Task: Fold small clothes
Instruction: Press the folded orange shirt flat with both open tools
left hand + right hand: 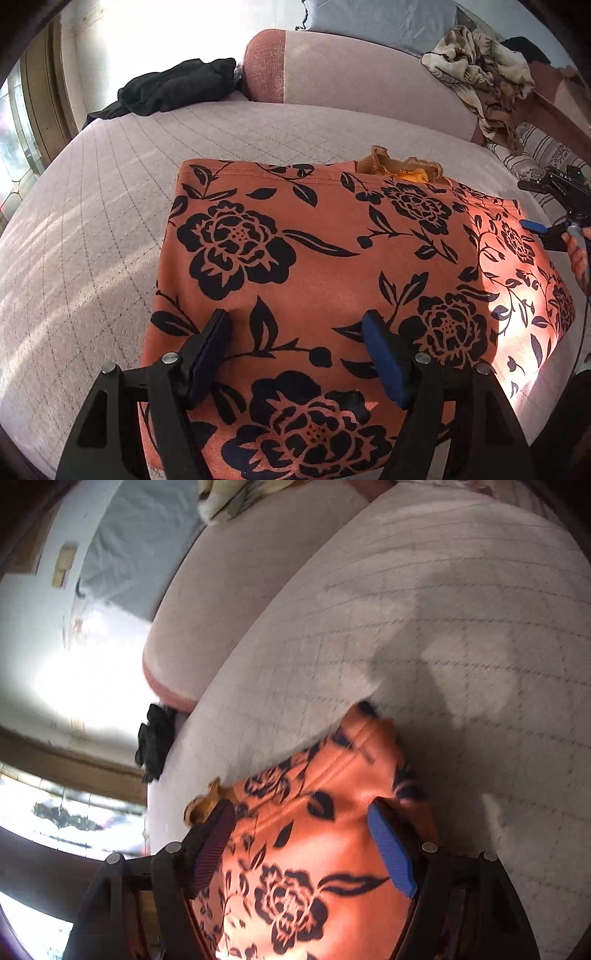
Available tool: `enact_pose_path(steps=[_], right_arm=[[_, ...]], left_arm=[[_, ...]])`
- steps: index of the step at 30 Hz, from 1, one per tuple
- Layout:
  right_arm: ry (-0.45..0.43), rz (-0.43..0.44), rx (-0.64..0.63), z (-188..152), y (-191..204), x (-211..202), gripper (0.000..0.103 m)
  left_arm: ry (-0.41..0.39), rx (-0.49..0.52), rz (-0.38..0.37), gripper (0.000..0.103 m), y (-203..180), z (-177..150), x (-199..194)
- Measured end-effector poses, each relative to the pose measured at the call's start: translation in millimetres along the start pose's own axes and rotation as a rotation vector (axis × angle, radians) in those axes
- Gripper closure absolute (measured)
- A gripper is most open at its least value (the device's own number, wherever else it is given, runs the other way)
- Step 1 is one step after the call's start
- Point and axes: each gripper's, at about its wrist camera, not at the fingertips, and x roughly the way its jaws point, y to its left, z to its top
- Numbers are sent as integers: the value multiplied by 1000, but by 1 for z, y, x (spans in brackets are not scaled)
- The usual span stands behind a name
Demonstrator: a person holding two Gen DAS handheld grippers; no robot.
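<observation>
An orange garment with black flower print [332, 258] lies folded flat on the pale quilted mattress [110, 221]. A tan frilled piece [402, 168] peeks out at its far edge. My left gripper [297, 321] hovers open over the garment's near part, with nothing between its blue pads [380, 354]. My right gripper [301, 812] is open too, above the garment [295, 867] near its right end; that view is blurred. In the left wrist view, one of its pads [532, 226] and the hand [578, 254] holding it show at the garment's right edge.
A black garment [177, 88] lies at the mattress's far left corner. A pink-ended bolster [351, 70] runs along the back, with a beige patterned cloth heap [480, 74] at its right and striped fabric [535, 155] below that. A window [22, 140] is at left.
</observation>
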Motion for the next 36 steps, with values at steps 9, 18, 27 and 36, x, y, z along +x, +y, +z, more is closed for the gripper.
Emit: enact_pose_path(steps=[9, 18, 27, 36], right_arm=[[-64, -42, -177, -63, 36, -50, 25], [78, -14, -215, -164, 29, -54, 22], [20, -36, -229, -166, 31, -69, 17], [5, -7, -143, -150, 20, -68, 17]], left_arm=[[-11, -61, -20, 29, 9, 1, -23], [-1, -84, 66, 19, 16, -15, -33], [36, -28, 128, 19, 10, -22, -26], [17, -20, 130, 12, 11, -26, -22]])
